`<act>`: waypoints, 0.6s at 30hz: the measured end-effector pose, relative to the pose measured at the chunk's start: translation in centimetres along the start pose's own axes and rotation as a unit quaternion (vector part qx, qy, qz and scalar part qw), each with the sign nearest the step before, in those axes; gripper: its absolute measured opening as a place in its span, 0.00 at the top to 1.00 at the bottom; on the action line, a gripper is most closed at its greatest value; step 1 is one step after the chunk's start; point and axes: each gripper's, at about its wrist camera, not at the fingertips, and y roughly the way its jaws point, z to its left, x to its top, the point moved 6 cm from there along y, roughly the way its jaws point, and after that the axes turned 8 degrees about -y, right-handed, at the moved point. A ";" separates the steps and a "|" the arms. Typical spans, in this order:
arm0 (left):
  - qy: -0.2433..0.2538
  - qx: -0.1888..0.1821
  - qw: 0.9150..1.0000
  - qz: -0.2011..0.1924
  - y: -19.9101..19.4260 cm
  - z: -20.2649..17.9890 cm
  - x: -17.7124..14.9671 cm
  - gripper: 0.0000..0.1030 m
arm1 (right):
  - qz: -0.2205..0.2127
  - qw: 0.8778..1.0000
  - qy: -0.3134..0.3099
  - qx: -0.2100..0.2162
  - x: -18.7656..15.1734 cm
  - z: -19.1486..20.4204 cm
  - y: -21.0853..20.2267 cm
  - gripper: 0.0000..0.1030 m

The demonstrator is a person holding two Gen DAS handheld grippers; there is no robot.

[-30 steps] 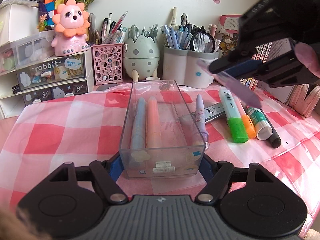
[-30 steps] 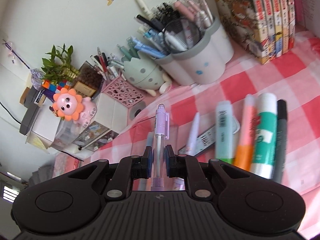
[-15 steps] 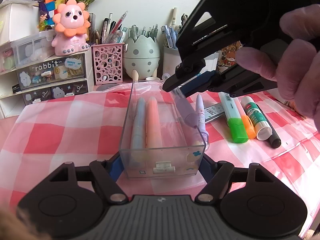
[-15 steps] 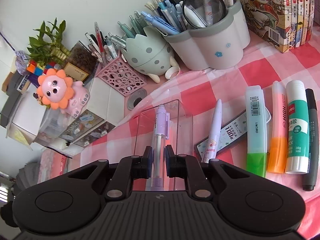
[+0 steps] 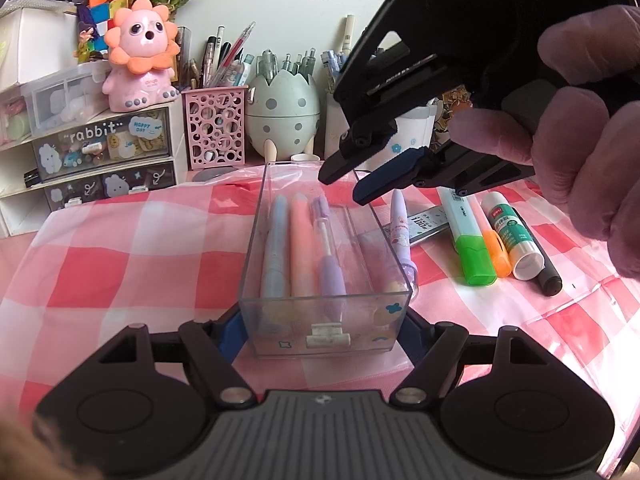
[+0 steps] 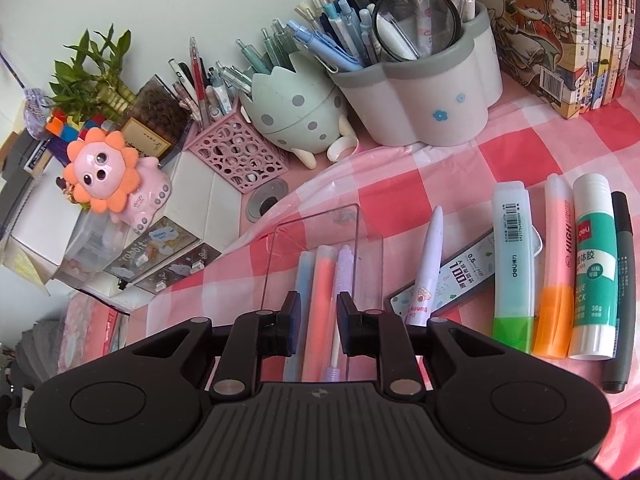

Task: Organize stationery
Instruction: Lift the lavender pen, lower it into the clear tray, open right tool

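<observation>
A clear plastic drawer box (image 5: 326,320) stands on the pink checked cloth, and my left gripper (image 5: 322,332) is shut on its near end. Inside lie a blue pen (image 5: 274,248), an orange pen (image 5: 300,248) and a purple pen (image 5: 326,248) side by side. My right gripper (image 5: 346,182) hovers over the box's far end, its jaws opening with nothing between them. In the right wrist view the gripper (image 6: 318,316) looks down on the box (image 6: 316,220), with the purple pen (image 6: 342,276) lying loose below.
Right of the box lie a white bunny pen (image 6: 428,264), a lead case (image 6: 460,272), a green highlighter (image 6: 512,264), an orange highlighter (image 6: 556,272), a glue stick (image 6: 592,268) and a black marker (image 6: 620,300). Pen holders (image 6: 420,92), a drawer unit (image 5: 100,148) and books (image 6: 560,24) line the back.
The right gripper carried the purple pen from the right to above the box, then let go. The pen now lies in the box beside the orange one. The left gripper stayed put.
</observation>
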 end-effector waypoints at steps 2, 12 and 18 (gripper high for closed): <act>0.000 0.000 1.000 0.000 0.0 0.0 0.0 0.52 | -0.004 1.000 -0.003 0.001 0.1 0.1 -0.3 0.76; -0.001 0.000 1.000 0.000 0.0 0.1 0.0 0.52 | -0.015 1.000 -0.019 0.007 0.3 0.5 -1.4 0.64; -0.001 0.000 1.000 0.000 0.0 0.1 0.0 0.52 | -0.021 0.999 -0.027 0.006 0.3 0.2 -2.4 0.51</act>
